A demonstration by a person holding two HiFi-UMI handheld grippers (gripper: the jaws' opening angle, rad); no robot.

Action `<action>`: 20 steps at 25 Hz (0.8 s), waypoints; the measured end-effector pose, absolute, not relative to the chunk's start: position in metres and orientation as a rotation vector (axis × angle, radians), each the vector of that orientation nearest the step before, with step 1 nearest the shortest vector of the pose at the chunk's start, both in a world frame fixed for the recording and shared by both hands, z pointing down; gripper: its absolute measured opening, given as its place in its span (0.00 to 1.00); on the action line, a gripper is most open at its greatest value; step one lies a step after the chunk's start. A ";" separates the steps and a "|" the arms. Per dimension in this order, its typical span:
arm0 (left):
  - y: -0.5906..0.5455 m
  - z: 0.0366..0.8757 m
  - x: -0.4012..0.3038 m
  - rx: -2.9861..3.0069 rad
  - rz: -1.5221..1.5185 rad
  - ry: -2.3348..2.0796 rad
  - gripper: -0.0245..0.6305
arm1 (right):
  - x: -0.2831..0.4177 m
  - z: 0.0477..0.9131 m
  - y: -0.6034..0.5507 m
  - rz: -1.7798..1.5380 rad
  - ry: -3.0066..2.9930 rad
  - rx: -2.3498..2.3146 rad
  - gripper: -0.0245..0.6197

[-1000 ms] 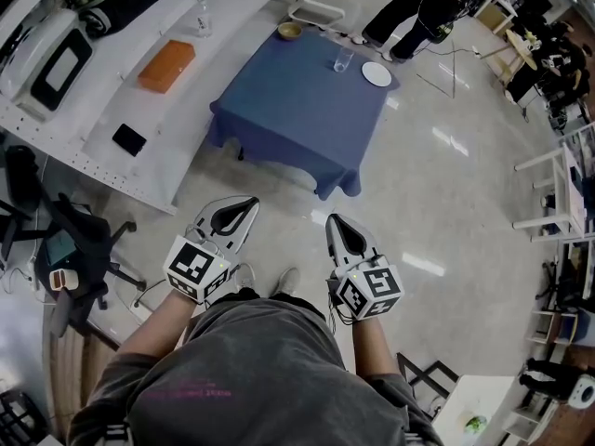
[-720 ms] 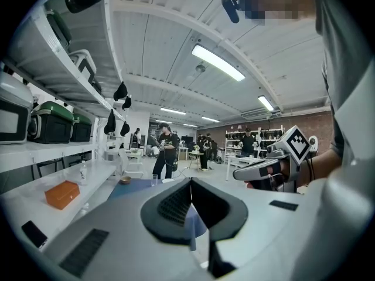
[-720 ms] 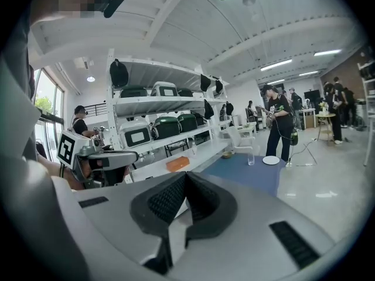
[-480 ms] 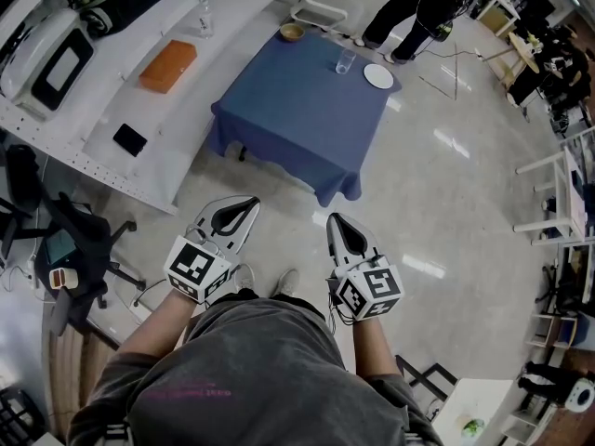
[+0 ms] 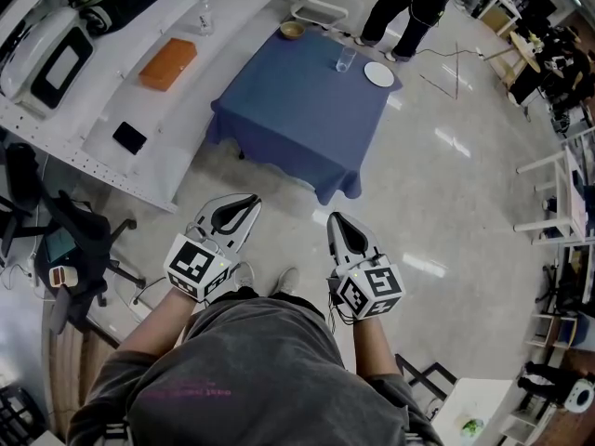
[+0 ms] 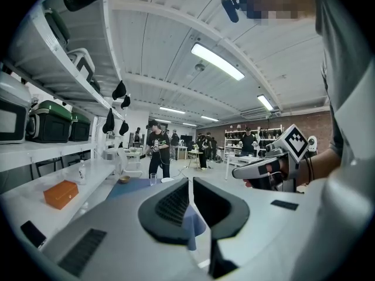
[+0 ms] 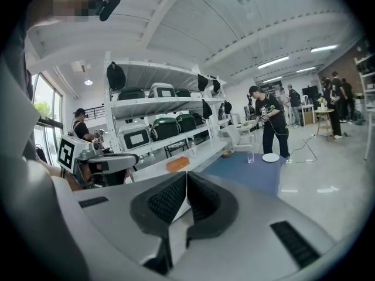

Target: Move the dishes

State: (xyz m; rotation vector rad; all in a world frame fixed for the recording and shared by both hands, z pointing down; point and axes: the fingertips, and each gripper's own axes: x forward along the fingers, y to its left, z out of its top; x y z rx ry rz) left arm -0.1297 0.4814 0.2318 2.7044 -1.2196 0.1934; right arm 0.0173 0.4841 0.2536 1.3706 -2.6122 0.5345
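L gripper just opening, empty; R gripper closed; plate, glass on table ahead

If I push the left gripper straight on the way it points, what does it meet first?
Probably the table, at its near draped edge, though depth is unclear; only floor lies before it. On the left gripper the jaws have just been opening, nothing between them.

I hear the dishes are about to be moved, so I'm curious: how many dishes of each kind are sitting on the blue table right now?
Bowl: 1
Drinking glass: 1
White plate: 1
Total on the blue table: 3
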 end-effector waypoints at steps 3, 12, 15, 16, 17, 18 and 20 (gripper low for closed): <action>0.482 0.232 -0.129 2.704 0.199 -1.219 0.08 | 0.018 0.253 0.486 0.551 -2.626 1.360 0.04; 0.482 0.234 -0.125 2.704 0.215 -1.213 0.12 | 0.021 0.252 0.485 0.545 -2.621 1.371 0.05; 0.482 0.236 -0.126 2.699 0.218 -1.211 0.14 | 0.021 0.253 0.485 0.556 -2.618 1.368 0.08; 0.482 0.236 -0.126 2.697 0.219 -1.213 0.15 | 0.020 0.254 0.485 0.558 -2.618 1.366 0.09; 0.482 0.237 -0.126 2.696 0.220 -1.214 0.15 | 0.020 0.254 0.484 0.559 -2.619 1.365 0.10; 0.482 0.238 -0.126 2.694 0.222 -1.215 0.16 | 0.020 0.255 0.484 0.560 -2.619 1.363 0.11; 0.482 0.239 -0.126 2.690 0.226 -1.217 0.17 | 0.019 0.256 0.485 0.559 -2.617 1.361 0.14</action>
